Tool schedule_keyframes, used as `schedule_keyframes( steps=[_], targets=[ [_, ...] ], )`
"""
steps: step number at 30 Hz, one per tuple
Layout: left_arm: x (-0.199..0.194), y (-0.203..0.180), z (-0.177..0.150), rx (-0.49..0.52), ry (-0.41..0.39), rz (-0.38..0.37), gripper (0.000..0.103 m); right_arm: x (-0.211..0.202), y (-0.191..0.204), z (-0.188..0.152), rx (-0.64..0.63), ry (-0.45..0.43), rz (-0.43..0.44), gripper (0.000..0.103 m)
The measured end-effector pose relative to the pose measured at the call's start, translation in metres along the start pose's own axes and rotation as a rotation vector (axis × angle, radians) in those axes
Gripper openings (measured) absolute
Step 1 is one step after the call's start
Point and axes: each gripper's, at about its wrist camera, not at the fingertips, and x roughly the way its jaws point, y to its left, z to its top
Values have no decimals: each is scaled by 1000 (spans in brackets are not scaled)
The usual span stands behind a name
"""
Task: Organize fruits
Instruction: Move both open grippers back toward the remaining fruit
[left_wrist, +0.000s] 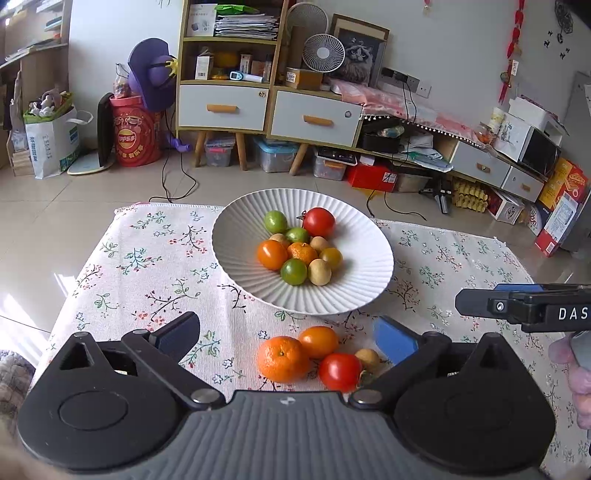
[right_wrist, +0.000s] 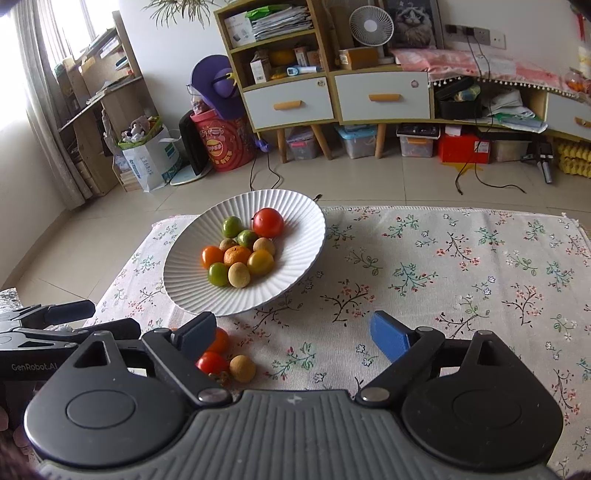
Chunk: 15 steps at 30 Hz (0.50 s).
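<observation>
A white ribbed bowl stands on the flowered tablecloth and holds several small fruits: red, orange, green and tan. In front of it on the cloth lie a mandarin, an orange tomato, a red tomato and a tan longan. My left gripper is open and empty, with these loose fruits between its fingers. My right gripper is open and empty to the right of them; the red tomato and the longan show by its left finger. The bowl lies ahead.
The right gripper's side shows at the right edge of the left wrist view. The left gripper's body shows at the left of the right wrist view. Beyond the table are a tiled floor, shelves with drawers, boxes and cables.
</observation>
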Motion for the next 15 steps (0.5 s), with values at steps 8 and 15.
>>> schedule_keyframes(
  steps=[8,15],
  targets=[
    [-7,-5,-23,41,7,31,94,-6,11,-21,-74,-25,-58,94],
    [-2,-11,-38,102,28,29,94,-10,18,-25,-128,-54,-45,102]
  ],
)
